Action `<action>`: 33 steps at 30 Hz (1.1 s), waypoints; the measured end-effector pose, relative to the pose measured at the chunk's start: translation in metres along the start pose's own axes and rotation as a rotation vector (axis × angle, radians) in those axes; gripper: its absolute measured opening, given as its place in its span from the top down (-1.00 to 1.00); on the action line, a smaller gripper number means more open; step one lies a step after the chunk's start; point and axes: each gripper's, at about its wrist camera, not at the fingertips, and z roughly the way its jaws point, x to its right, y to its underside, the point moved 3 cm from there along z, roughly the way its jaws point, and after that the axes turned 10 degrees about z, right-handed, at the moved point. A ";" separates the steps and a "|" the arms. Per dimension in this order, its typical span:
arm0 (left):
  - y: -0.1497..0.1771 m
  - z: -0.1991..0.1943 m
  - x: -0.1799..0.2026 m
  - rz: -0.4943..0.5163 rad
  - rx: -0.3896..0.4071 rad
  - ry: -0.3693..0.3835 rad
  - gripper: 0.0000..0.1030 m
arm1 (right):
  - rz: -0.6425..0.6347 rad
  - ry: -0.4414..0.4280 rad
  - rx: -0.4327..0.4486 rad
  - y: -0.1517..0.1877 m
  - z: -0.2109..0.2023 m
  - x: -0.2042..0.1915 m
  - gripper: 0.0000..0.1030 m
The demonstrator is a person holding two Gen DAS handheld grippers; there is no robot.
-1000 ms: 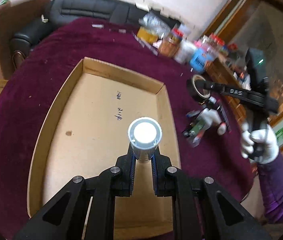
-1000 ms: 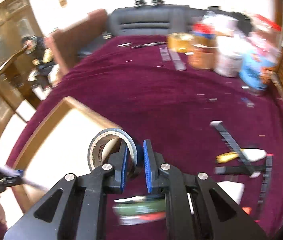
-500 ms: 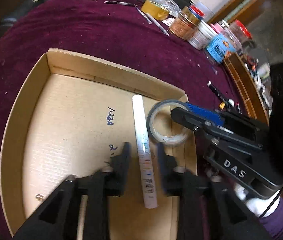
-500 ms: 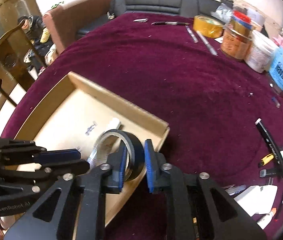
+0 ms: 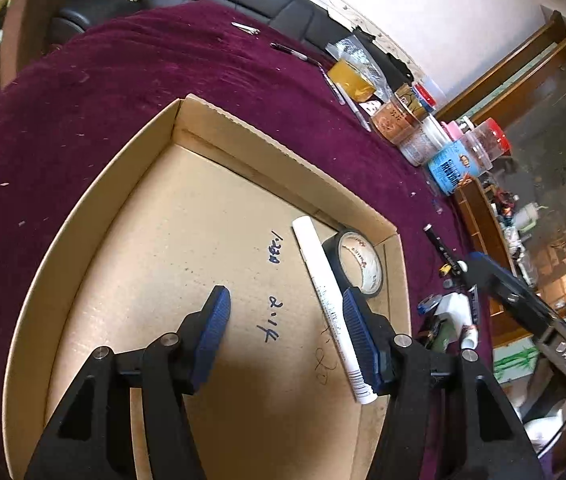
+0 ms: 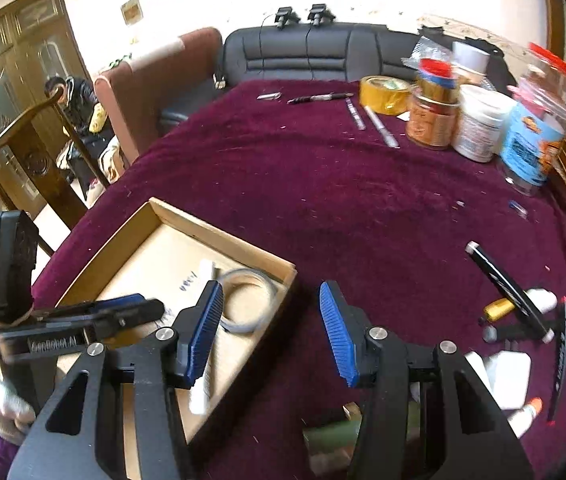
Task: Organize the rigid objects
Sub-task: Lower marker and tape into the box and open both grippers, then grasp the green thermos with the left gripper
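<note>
A shallow cardboard tray [image 5: 83, 208] lies on the purple tablecloth; it also shows in the right wrist view [image 6: 219, 228]. Inside it lie a white tube [image 5: 329, 292] and a black tape roll [image 5: 357, 258] in the far right corner; the roll [image 6: 243, 300] also shows in the right wrist view. My left gripper [image 5: 283, 336] is open and empty above the tray floor, its right finger beside the tube. My right gripper [image 6: 269, 332] is open and empty, over the tray's right edge. Loose pens and small items [image 6: 511, 304] lie on the cloth right of the tray.
Jars and tubs [image 6: 479, 124] and a yellow tape roll [image 6: 383, 90] stand at the far right of the table, with pens [image 6: 319, 98] beside them. A black sofa [image 6: 315, 56] is behind the table. A wooden cabinet [image 5: 483, 216] borders the right side.
The left gripper let go of the white tube, which now lies in the tray, and opened wide. The right gripper set the black tape roll in the tray corner, opened and drew back.
</note>
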 end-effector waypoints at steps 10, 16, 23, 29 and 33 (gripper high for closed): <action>0.009 -0.036 -0.017 -0.097 0.120 0.034 -0.04 | 0.071 0.214 0.219 0.035 -0.112 0.102 0.02; 0.011 -0.060 0.062 0.095 0.128 0.047 -0.21 | 0.151 0.350 0.389 0.043 -0.150 0.155 -1.00; 0.035 -0.013 0.181 0.450 0.007 -0.088 -0.34 | 0.372 0.264 0.309 0.051 -0.093 0.211 -1.00; 0.049 0.032 0.216 0.578 -0.059 -0.180 -0.33 | 0.507 0.203 0.283 0.076 -0.080 0.246 -1.00; 0.047 0.068 0.223 0.644 -0.093 -0.220 -0.32 | 0.557 0.150 0.254 0.079 -0.075 0.257 -1.00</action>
